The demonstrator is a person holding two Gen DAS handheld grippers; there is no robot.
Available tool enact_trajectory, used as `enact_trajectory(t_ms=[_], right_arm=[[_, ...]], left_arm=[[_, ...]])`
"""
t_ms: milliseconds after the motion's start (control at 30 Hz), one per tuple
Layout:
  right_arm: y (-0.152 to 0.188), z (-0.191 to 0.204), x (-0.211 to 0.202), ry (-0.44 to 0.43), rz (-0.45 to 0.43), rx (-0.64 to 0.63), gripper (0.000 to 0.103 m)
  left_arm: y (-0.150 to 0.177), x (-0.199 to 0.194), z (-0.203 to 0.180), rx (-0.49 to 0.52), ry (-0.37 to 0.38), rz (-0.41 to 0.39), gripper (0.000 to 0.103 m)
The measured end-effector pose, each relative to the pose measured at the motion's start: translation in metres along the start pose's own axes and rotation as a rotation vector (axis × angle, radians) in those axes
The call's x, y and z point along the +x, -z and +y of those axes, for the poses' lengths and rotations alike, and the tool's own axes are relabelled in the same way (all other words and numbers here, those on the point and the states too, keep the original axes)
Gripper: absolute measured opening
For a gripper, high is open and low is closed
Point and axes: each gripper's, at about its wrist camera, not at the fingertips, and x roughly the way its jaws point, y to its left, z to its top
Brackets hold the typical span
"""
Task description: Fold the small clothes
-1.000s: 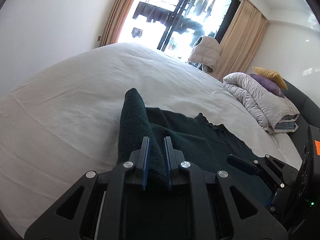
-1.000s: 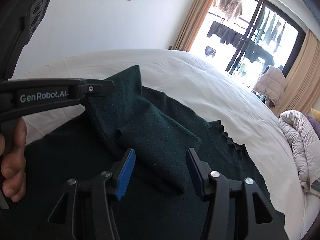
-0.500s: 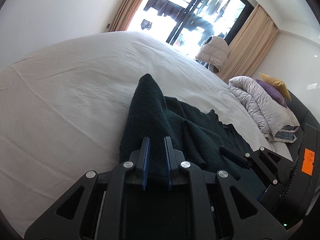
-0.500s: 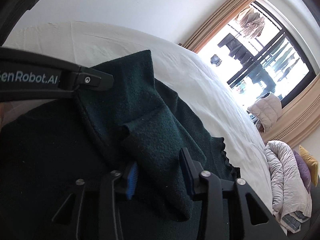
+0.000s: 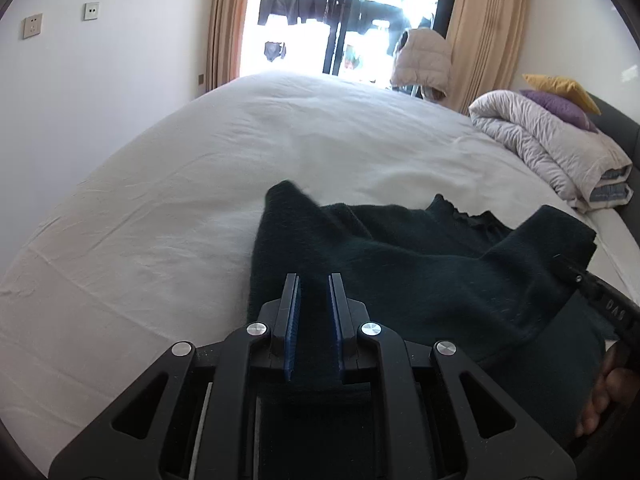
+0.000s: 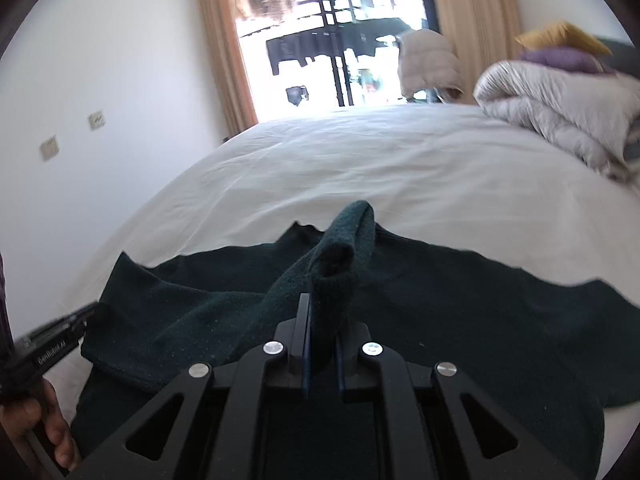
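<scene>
So rn we've got the dark green knitted sweater (image 5: pixel 420 264) spread on the white bed sheet (image 5: pixel 180 208), sitting in the lower middle of both views, w/ its neckline toward the upper right of the left wrist view.

Left gripper (image 5: pixel 314 292): jaws nearly together, clamped on a fold of the sweater that rises to a peak just above the tips, mid-frame. Right gripper (image 6: pixel 323 312): its jaws have just been closing, and the sleeve (image 6: pixel 340 256) is pinched between them now; the cuff end stands up as an open tube right above the tips.

Key relation imo: the sleeve's long axis runs from the bottom centre of the right wrist view up toward frame centre, basically in line w/ the right gripper, and the sweater body stretches wide left-to-right behind it. The left gripper shows at the lower left edge of that view, off to the side, so the right one is the nearer one for the sleeve. We'd guess the next bit is carrying that sleeve across the body toward the other side, keeping the cloth taut btw the two grips so it doesn't bunch.
</scene>
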Motion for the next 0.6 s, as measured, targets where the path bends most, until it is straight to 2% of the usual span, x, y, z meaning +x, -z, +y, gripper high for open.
enact_trajectory(t_ms=[100,167,300,433,600], right_arm=[[0.003,-0.043,0.001,-0.041,0.015,0.166,0.009],[0.008,-0.057,0.003,-0.050,0.030,0.227,0.009],[0.015,-0.064,0.002,-0.071,0.044,0.271,0.009],[0.010,-0.075,0.002,-0.082,0.038,0.319,0.009],[0.019,-0.081,-0.005,-0.081,0.036,0.340,0.009]], left_arm=[[-0.002,0.006,0.002,-0.018,0.003,0.007,0.013],[0.000,0.014,0.003,-0.038,0.009,0.040,0.013],[0.007,0.018,-0.005,-0.018,0.001,0.047,0.013],[0.000,0.011,-0.003,-0.057,0.025,0.019,0.013],[-0.019,0.009,-0.024,0.050,0.022,0.026,0.013]])
